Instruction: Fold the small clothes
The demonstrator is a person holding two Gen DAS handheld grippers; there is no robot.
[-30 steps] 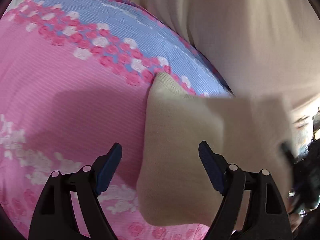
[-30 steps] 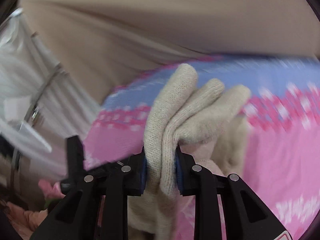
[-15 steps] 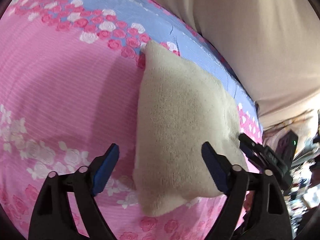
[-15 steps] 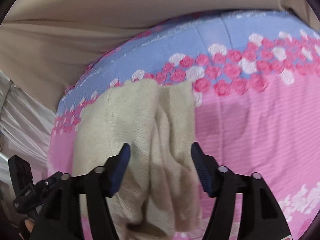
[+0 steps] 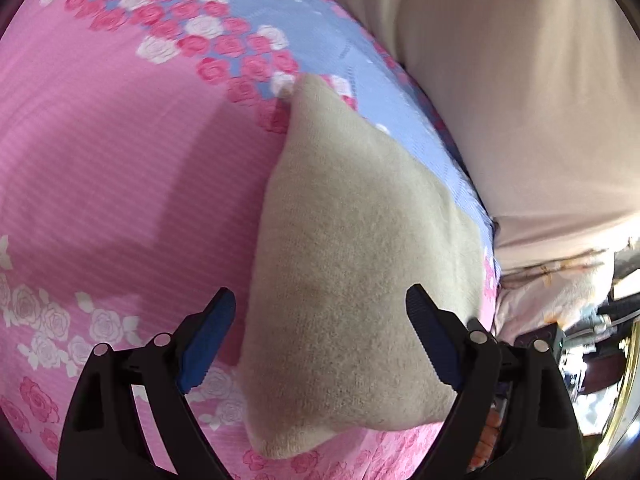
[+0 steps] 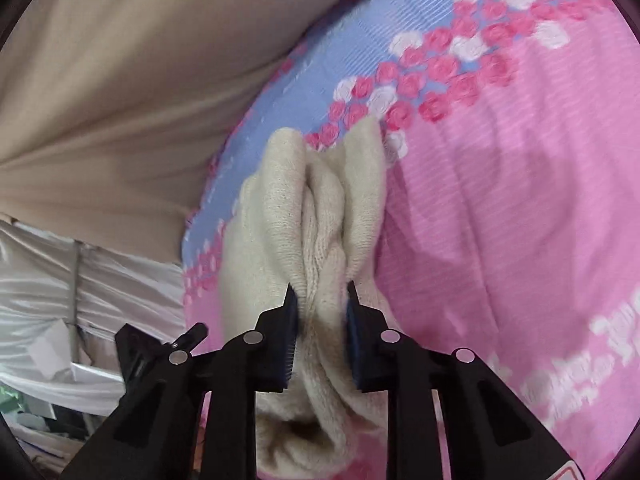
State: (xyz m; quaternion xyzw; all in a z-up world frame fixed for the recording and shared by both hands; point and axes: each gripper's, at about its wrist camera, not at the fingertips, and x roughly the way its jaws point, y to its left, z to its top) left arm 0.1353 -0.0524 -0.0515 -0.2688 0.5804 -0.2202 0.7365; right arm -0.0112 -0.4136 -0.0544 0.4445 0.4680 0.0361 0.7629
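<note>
A cream knit garment (image 5: 352,280) lies folded on a pink and blue rose-print bedspread (image 5: 120,160). My left gripper (image 5: 320,332) is open and empty, its blue pads on either side of the garment's near part, just above it. In the right wrist view the same cream garment (image 6: 320,220) is bunched into upright folds. My right gripper (image 6: 320,300) is shut on those folds at the garment's near end. The garment's lower edge hangs below the jaws.
A beige cloth (image 5: 500,80) lies along the bedspread's far edge and also shows in the right wrist view (image 6: 120,100). White sheeting and clutter (image 6: 60,340) sit off the bed's left side. Dark items and pale fabric (image 5: 580,320) lie past its right edge.
My right gripper let the garment down and opened half a second ago, and has now shut again on its bunched folds. My left gripper stayed open, and the garment now lies flat beneath it.
</note>
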